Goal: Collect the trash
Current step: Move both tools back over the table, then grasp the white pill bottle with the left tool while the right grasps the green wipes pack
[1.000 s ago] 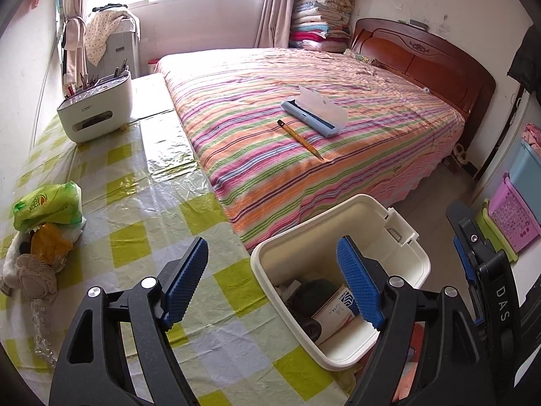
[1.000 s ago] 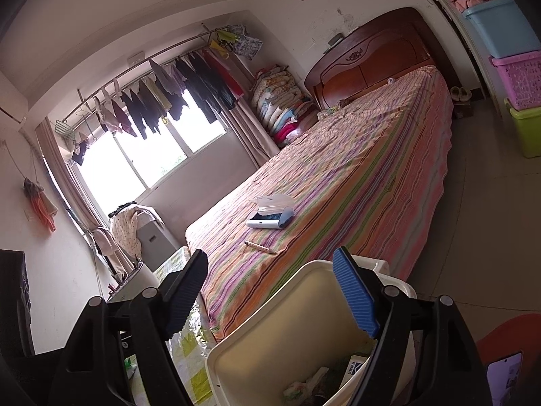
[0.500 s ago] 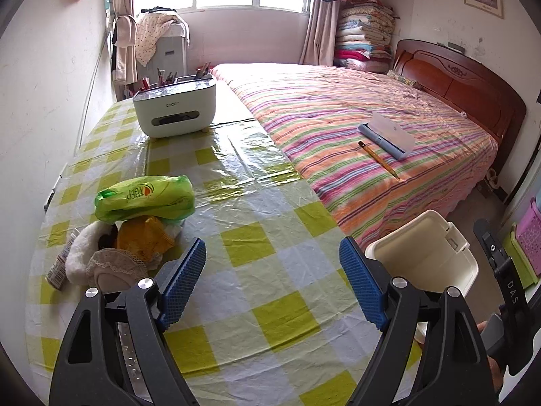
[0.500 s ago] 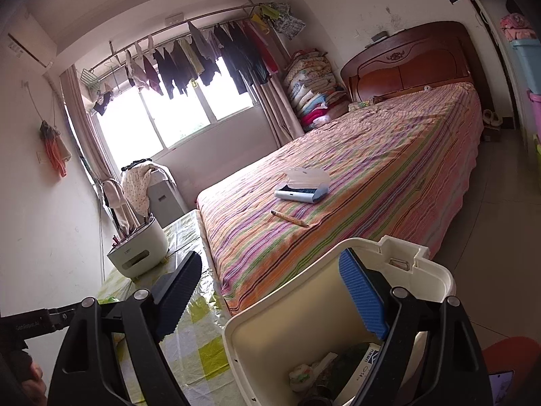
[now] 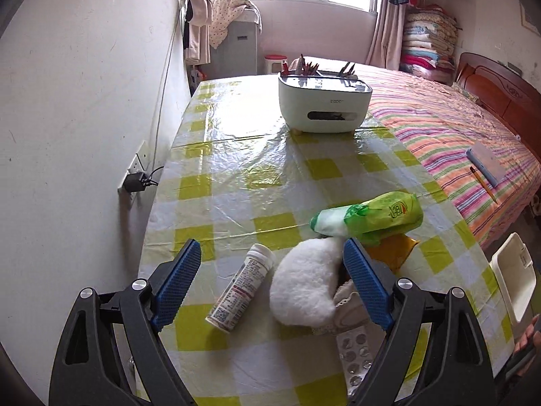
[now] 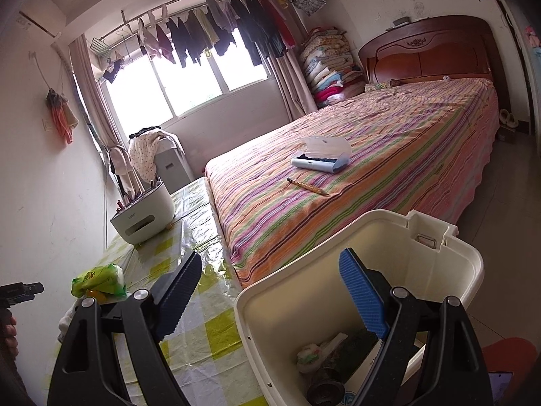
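In the left wrist view my left gripper [image 5: 272, 286] is open over a pile of trash on the checked table: a white pill bottle [image 5: 240, 287] lying on its side, a white fluffy pad [image 5: 304, 287], a green wrapper pack [image 5: 372, 216], a yellow wrapper [image 5: 392, 252] and a blister pack [image 5: 355, 355]. The bottle and pad lie between the fingers, untouched. In the right wrist view my right gripper [image 6: 270, 296] is open above the rim of the cream trash bin [image 6: 466, 260], which holds several bits of trash [image 6: 324, 358]. The green pack [image 6: 98, 280] shows there too.
A white desk organiser [image 5: 324, 105] with pens stands at the table's far end. The bed with a striped cover [image 6: 372, 169] runs along the table's right side, with a blue case [image 6: 321, 162] and a pencil [image 6: 307, 186] on it. A wall socket [image 5: 135, 179] is on the left.
My left gripper has swung left from the bin to the trash pile on the table and come close over it. My right gripper stays open by the bin, tilted slightly.
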Demonstrator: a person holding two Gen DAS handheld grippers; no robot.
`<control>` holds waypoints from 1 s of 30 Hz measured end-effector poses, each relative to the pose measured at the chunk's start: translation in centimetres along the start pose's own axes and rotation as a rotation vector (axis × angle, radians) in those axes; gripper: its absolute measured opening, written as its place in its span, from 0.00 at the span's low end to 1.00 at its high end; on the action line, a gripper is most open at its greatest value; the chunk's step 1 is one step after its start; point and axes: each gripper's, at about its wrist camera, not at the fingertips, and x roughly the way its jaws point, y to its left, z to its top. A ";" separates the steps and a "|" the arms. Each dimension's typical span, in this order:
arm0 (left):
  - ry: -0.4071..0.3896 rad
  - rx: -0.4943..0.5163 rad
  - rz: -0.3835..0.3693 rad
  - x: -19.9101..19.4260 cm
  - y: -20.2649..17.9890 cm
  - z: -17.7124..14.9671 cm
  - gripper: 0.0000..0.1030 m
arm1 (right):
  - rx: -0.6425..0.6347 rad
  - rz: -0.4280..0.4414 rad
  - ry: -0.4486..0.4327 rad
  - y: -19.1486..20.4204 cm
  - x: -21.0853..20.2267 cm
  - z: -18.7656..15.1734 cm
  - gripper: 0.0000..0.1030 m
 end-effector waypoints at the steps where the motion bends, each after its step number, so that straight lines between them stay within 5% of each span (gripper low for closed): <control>1: 0.001 0.007 0.004 0.3 0.8 -0.3 0.81 | -0.004 0.002 0.007 0.1 0.1 -0.1 0.79; 7: 0.089 0.101 0.005 3.6 2.6 -2.0 0.80 | -0.025 0.016 0.039 1.0 0.8 -0.8 0.79; 13: 0.214 0.128 -0.003 8.2 2.5 -3.7 0.52 | -0.045 0.025 0.065 1.5 1.1 -1.2 0.79; 18: 0.267 0.134 0.009 10.2 2.3 -4.3 0.49 | -0.054 0.027 0.078 1.8 1.4 -1.2 0.79; 22: 0.270 0.118 -0.041 10.5 1.6 -4.5 0.30 | -0.061 0.026 0.078 1.9 1.3 -1.3 0.79; 30: 0.246 0.046 -0.031 10.5 1.7 -4.6 0.29 | -0.153 0.145 0.064 5.1 0.9 -0.4 0.79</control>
